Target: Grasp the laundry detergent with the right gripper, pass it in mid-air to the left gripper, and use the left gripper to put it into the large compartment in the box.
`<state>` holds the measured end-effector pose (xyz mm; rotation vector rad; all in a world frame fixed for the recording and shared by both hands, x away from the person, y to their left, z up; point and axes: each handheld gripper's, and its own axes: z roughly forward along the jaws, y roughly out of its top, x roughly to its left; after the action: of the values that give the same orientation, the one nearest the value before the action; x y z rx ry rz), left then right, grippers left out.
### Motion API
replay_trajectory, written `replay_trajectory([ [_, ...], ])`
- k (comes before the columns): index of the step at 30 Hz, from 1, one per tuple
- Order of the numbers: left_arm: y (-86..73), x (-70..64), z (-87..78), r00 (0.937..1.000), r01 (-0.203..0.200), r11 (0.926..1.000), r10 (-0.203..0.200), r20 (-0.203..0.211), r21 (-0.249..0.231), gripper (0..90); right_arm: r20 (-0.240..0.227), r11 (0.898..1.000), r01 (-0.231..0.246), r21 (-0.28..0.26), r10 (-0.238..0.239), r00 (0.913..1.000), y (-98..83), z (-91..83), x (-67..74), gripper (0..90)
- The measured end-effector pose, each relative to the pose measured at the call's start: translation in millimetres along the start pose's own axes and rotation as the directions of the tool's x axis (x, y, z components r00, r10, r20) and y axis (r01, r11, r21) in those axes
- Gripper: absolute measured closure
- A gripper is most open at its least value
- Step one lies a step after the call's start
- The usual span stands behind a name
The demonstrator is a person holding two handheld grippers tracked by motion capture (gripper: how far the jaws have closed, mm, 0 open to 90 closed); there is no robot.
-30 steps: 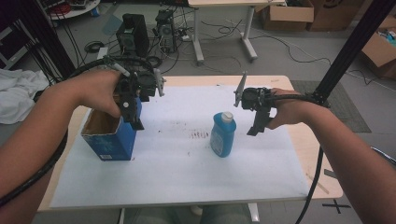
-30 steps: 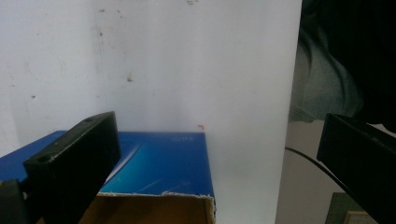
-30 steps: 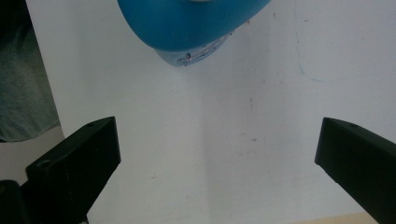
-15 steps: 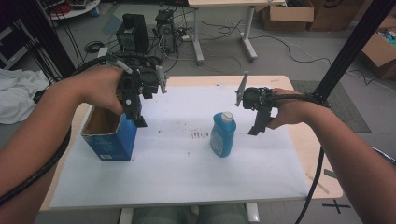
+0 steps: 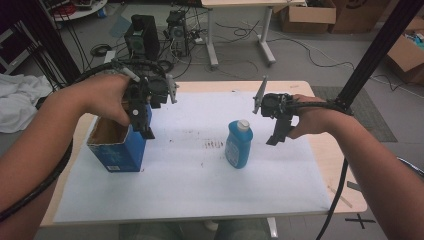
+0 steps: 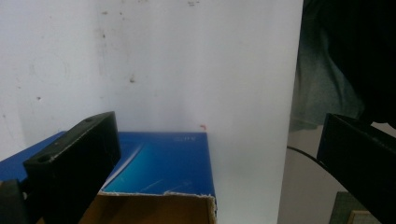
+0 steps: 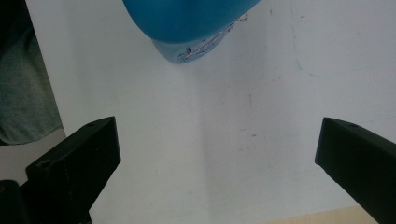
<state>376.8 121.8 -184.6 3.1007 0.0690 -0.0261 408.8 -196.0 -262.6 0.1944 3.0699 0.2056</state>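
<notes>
Left gripper: jaws spread wide, holding nothing, poised above the right wall of the blue box (open-topped, brown inside).
Blue box: on the white sheet, left side.
Right gripper: jaws apart, empty, just right of the blue bottle.
Blue bottle: upright, white-capped, mid-sheet.

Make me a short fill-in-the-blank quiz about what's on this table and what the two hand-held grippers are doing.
1. The left hand-held gripper hangs over the open top of a ____ cardboard box.
2. The blue bottle stands upright with a ____ cap.
3. The jaws of the right hand-held gripper are ____, with nothing between them.
4. The bottle stands between the box and the ____ hand-held gripper.

Missing words: blue; white; open; right
</notes>
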Motion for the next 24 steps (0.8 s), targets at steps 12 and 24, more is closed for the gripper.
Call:
replay_trajectory([
  [12, -0.1, -1.3, -0.4, 0.9999, -0.015, 0.9999, 0.015, -0.003, 0.004, 0.1, 0.011, 0.996, -0.034, -0.082, 0.035, 0.9993, -5.9, -6.6, 6.2, 0.0],
  [24, 2.9, -1.3, 2.1, 0.9995, -0.032, 0.9995, 0.032, -0.005, -0.006, 0.1, -0.018, 0.891, -0.135, -0.434, 0.141, 0.9898, -36.5, -16.5, 23.2, 0.0],
])
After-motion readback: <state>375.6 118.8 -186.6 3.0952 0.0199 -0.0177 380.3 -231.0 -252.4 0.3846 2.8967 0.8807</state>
